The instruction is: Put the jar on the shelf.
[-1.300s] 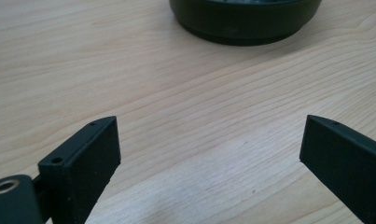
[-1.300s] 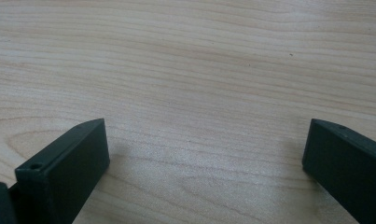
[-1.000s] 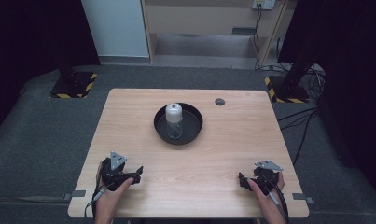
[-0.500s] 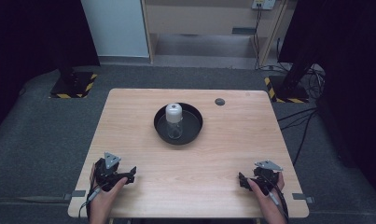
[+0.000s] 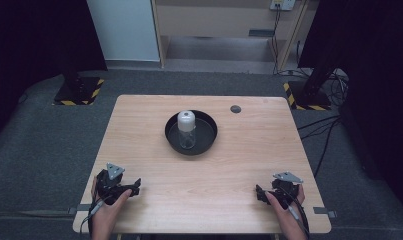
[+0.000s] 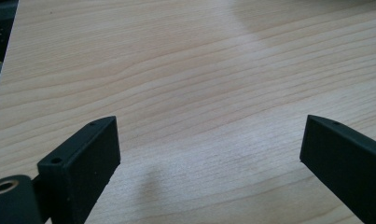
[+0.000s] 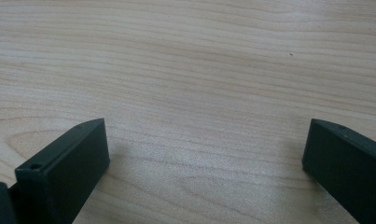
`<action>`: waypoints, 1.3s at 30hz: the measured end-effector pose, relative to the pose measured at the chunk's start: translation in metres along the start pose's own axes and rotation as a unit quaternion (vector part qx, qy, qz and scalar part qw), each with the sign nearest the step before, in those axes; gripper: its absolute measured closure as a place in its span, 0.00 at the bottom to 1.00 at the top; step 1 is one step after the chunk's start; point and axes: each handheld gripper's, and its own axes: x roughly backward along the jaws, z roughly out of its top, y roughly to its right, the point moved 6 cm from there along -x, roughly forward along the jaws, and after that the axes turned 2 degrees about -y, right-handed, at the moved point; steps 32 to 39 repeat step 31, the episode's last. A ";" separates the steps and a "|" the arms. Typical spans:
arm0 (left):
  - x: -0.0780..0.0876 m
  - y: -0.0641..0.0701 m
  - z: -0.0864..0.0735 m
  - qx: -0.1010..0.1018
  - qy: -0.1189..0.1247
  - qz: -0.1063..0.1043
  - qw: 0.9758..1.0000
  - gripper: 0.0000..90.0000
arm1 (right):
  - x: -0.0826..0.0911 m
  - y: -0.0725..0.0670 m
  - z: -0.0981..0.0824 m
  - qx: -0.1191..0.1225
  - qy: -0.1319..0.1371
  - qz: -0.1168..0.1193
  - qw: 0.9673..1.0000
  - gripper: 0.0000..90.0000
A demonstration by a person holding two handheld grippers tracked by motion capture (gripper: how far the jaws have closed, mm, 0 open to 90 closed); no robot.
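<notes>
A clear jar with a white cap (image 5: 186, 129) stands upright inside a black round dish (image 5: 207, 137) in the middle of the wooden table (image 5: 229, 165). My left gripper (image 5: 135, 186) rests near the table's front left corner, far from the dish. Its jaws stand wide open over bare wood (image 6: 209, 140). My right gripper (image 5: 259, 192) sits at the front right, also open, with only table surface between its jaws (image 7: 204, 144).
A small dark round disc (image 5: 235, 108) lies near the table's far edge, right of the dish. Grey carpet surrounds the table. Black stand bases with yellow-striped tape (image 5: 79, 92) sit on the floor at both far corners, with cables (image 5: 319, 125) at the right.
My left gripper has drawn back a little toward the front left corner. The right gripper, the jar and the dish have stayed put.
</notes>
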 end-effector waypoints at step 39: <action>-0.024 -0.011 -0.013 0.027 -0.015 -0.009 0.999 0.00 | 0.000 0.000 0.000 -0.001 0.001 -0.001 1.000 0.00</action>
